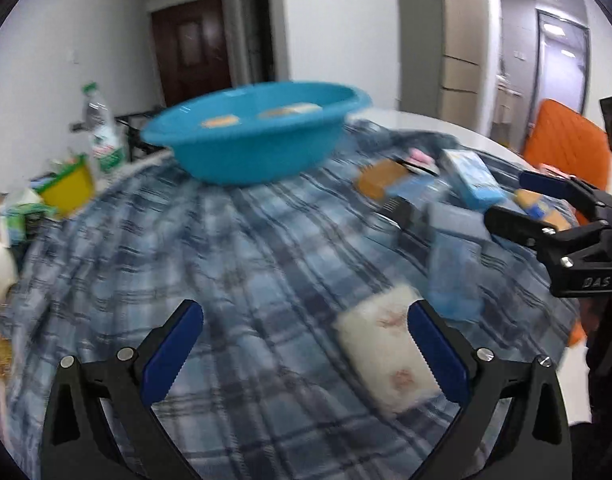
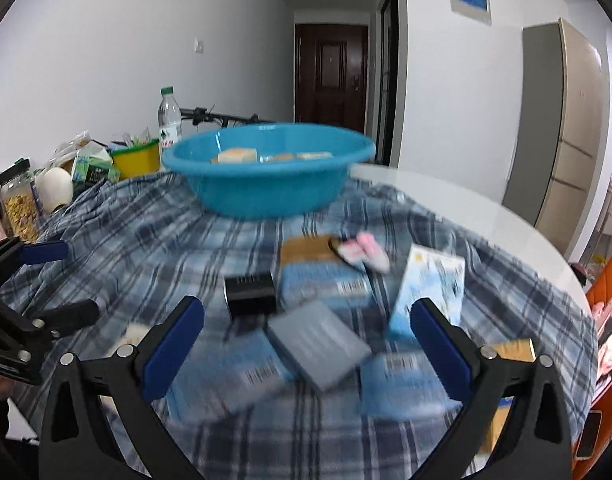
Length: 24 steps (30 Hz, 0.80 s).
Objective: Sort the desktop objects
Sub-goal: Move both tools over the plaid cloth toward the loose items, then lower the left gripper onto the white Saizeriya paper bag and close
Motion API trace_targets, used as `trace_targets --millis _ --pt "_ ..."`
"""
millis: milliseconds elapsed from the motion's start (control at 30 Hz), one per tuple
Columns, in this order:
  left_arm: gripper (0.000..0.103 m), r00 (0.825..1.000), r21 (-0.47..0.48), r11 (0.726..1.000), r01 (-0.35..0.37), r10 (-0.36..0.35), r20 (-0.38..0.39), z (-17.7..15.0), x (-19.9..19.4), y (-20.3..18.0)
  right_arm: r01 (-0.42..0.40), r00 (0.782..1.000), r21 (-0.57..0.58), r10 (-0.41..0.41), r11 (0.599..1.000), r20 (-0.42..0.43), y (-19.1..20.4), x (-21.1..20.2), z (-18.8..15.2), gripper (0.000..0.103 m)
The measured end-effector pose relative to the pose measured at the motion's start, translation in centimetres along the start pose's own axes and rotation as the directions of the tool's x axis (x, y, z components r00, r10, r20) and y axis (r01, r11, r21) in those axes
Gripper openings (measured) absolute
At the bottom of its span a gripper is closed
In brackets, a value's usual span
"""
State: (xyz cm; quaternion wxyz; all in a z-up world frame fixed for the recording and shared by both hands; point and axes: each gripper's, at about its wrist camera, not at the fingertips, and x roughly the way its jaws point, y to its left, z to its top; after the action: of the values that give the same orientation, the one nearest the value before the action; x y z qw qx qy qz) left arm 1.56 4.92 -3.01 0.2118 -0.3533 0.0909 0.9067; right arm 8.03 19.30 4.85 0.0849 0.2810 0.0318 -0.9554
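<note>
Both tools, left tool [image 1: 304,346] and right tool [image 2: 306,344], are spread and empty. The white packet [image 1: 386,350] lies on the table cloth [image 1: 234,248] beside the left tool's right finger; probably soft and light, so grip across its short sides.

basin [image 2: 268,184] behind scattered boxes [image 2: 322,344], bottle [image 2: 169,122] left of basin
</note>
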Motion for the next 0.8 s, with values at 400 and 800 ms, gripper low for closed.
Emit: trace_targets --millis 400,800 --pt "0.09 0.996 0.065 0.996 0.062 -0.057 -0.073 0.4 2.1 -2.9 0.006 1.0 -0.019 -0.006 1.0 -0.015 -0.2 -0.2 -1.0 0.103" --pt "0.041 0.992 0.04 0.996 0.08 -0.075 -0.104 0.6 2.1 -1.4 0.011 1.0 -0.062 -0.012 0.998 -0.017 0.4 -0.2 -1.1 0.103"
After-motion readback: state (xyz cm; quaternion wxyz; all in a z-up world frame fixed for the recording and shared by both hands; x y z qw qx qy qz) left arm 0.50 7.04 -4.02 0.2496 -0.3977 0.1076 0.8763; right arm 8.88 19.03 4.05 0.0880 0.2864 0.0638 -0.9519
